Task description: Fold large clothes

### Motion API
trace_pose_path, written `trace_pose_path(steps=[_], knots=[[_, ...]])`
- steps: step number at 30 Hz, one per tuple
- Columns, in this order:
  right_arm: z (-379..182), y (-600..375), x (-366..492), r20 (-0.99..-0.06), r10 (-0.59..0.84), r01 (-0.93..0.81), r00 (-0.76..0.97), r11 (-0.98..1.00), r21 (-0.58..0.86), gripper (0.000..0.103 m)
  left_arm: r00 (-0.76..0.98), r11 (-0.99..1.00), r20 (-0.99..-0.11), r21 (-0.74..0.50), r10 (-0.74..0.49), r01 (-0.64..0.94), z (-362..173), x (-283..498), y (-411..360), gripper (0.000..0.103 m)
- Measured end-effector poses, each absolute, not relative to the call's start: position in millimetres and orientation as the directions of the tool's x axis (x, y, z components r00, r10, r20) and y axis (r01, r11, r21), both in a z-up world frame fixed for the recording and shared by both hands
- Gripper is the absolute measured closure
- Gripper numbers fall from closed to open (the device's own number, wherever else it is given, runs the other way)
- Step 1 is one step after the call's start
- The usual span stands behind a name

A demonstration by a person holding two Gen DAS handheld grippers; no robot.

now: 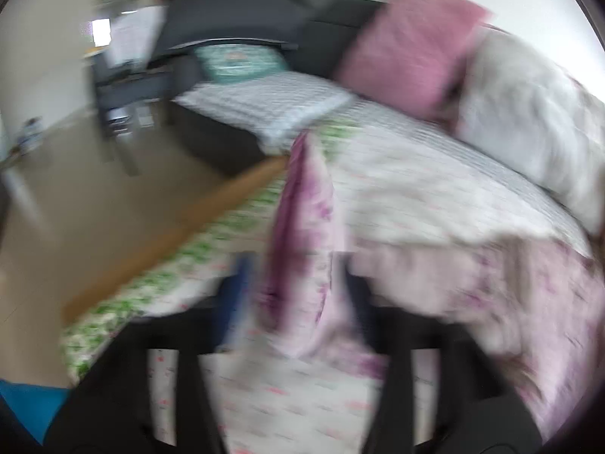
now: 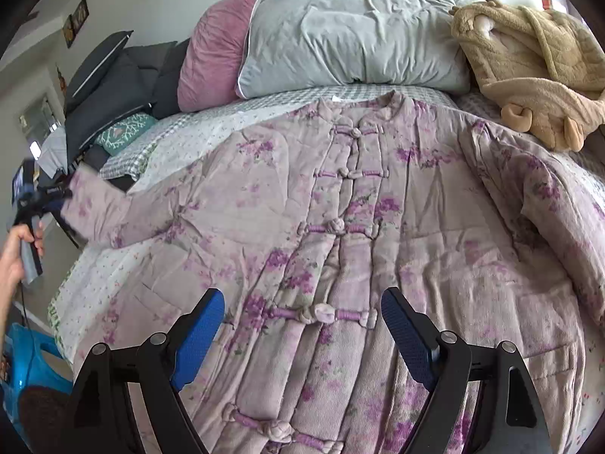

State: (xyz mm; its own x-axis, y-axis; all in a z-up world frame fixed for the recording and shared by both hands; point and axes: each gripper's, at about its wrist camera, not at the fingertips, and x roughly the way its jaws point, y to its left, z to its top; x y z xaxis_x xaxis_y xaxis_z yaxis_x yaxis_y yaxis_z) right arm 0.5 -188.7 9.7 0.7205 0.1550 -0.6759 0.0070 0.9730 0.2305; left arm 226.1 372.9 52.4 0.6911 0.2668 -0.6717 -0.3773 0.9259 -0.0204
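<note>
A quilted lilac floral jacket covers most of the bed. At the head, a grey pillow, a pink velvet cushion and a tan plush robe block passage. Open floor lies along the bed's left side.

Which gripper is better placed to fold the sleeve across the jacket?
Left. The left gripper is shut on the sleeve cuff of the quilted lilac floral jacket at the bed's edge. The right gripper hangs open above the jacket's front, holding nothing.
</note>
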Motion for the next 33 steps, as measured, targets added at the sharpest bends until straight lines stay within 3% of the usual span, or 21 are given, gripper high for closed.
trace_pose_path(steps=[2,8,11,15,17,18,21,24,27,29,31,33], knots=[[12,-190,1,-0.661,0.169,0.000,0.731,0.969,0.248,0.017,0.646,0.890,-0.703,-0.043,0.296,-0.454,31,227,404,0.009],[5,-183,13,-0.677,0.159,0.004,0.718,0.973,0.233,0.017,0.573,0.812,-0.814,-0.268,0.096,-0.518,-50,218,445,0.009],[-2,-178,19,-0.695,0.161,0.000,0.701,0.974,0.226,0.017,0.579,0.751,-0.816,-0.386,-0.006,-0.536,-79,216,450,0.011],[-8,-172,26,-0.708,0.146,-0.003,0.690,0.980,0.200,0.017,0.636,0.680,-0.764,-0.521,-0.103,-0.516,-102,224,460,0.032],[-12,-172,30,-0.715,0.140,0.003,0.685,0.981,0.196,0.017,0.638,0.656,-0.765,-0.527,-0.089,-0.540,-110,231,463,0.053],[-14,-172,32,-0.719,0.136,0.009,0.682,0.981,0.194,0.017,0.646,0.654,-0.761,-0.523,-0.068,-0.547,-108,230,464,0.083],[-20,-176,37,-0.732,0.117,0.033,0.671,0.982,0.187,0.017,0.718,0.690,-0.696,-0.509,0.021,-0.514,-84,224,461,0.088],[-22,-182,38,-0.734,0.104,0.054,0.671,0.981,0.189,0.017,0.734,0.754,-0.659,-0.396,0.164,-0.524,-64,225,457,0.088],[-21,-189,38,-0.735,0.093,0.071,0.672,0.979,0.189,0.017,0.617,0.794,-0.759,-0.237,0.208,-0.560,-81,247,445,0.080],[-19,-194,36,-0.731,0.072,0.088,0.679,0.980,0.178,0.017,0.552,0.793,-0.803,-0.181,0.222,-0.582,-86,248,436,0.070],[-16,-199,33,-0.724,0.049,0.105,0.688,0.980,0.166,0.017,0.546,0.798,-0.810,-0.176,0.216,-0.577,-81,244,428,0.035],[-12,-206,31,-0.718,0.032,0.125,0.695,0.978,0.164,0.017,0.542,0.822,-0.819,-0.171,0.188,-0.543,-69,242,417,0.027]])
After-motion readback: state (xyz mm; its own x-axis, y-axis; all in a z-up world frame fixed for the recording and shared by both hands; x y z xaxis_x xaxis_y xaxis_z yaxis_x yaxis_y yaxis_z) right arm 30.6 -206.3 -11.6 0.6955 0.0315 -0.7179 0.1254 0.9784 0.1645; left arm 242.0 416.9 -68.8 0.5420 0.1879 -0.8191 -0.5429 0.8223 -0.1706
